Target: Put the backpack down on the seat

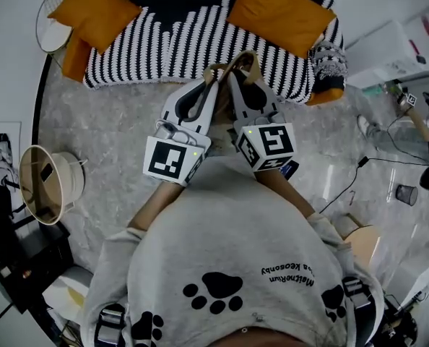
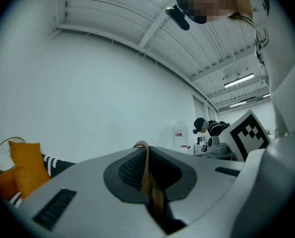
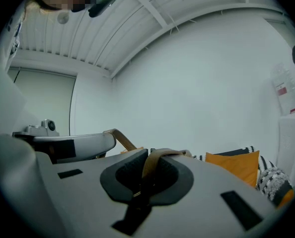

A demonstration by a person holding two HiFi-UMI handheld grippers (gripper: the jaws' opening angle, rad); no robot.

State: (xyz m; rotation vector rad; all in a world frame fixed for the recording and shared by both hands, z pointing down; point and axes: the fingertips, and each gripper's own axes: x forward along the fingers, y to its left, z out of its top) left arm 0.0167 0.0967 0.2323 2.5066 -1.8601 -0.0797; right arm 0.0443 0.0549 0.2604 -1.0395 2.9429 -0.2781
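Note:
Only the backpack's tan straps show; the bag's body is hidden from every view. In the head view my left gripper (image 1: 211, 76) and right gripper (image 1: 234, 75) are held close together, tips toward the sofa, each shut on a tan strap (image 1: 246, 57). The left gripper view has a strap (image 2: 147, 175) pinched between the grey jaws of the left gripper (image 2: 145, 153). In the right gripper view another strap (image 3: 153, 161) loops over the jaws of the right gripper (image 3: 148, 155) and is clamped there. The seat is a black-and-white striped sofa (image 1: 193, 38) just beyond the tips.
Orange cushions (image 1: 95, 9) (image 1: 279, 9) lie on the sofa's two ends, and a patterned cushion (image 1: 330, 60) at its right arm. A round basket-like stand (image 1: 48, 183) is at the left. Cables (image 1: 373, 165), a dark cup (image 1: 406, 194) and another person (image 1: 427, 121) are at the right.

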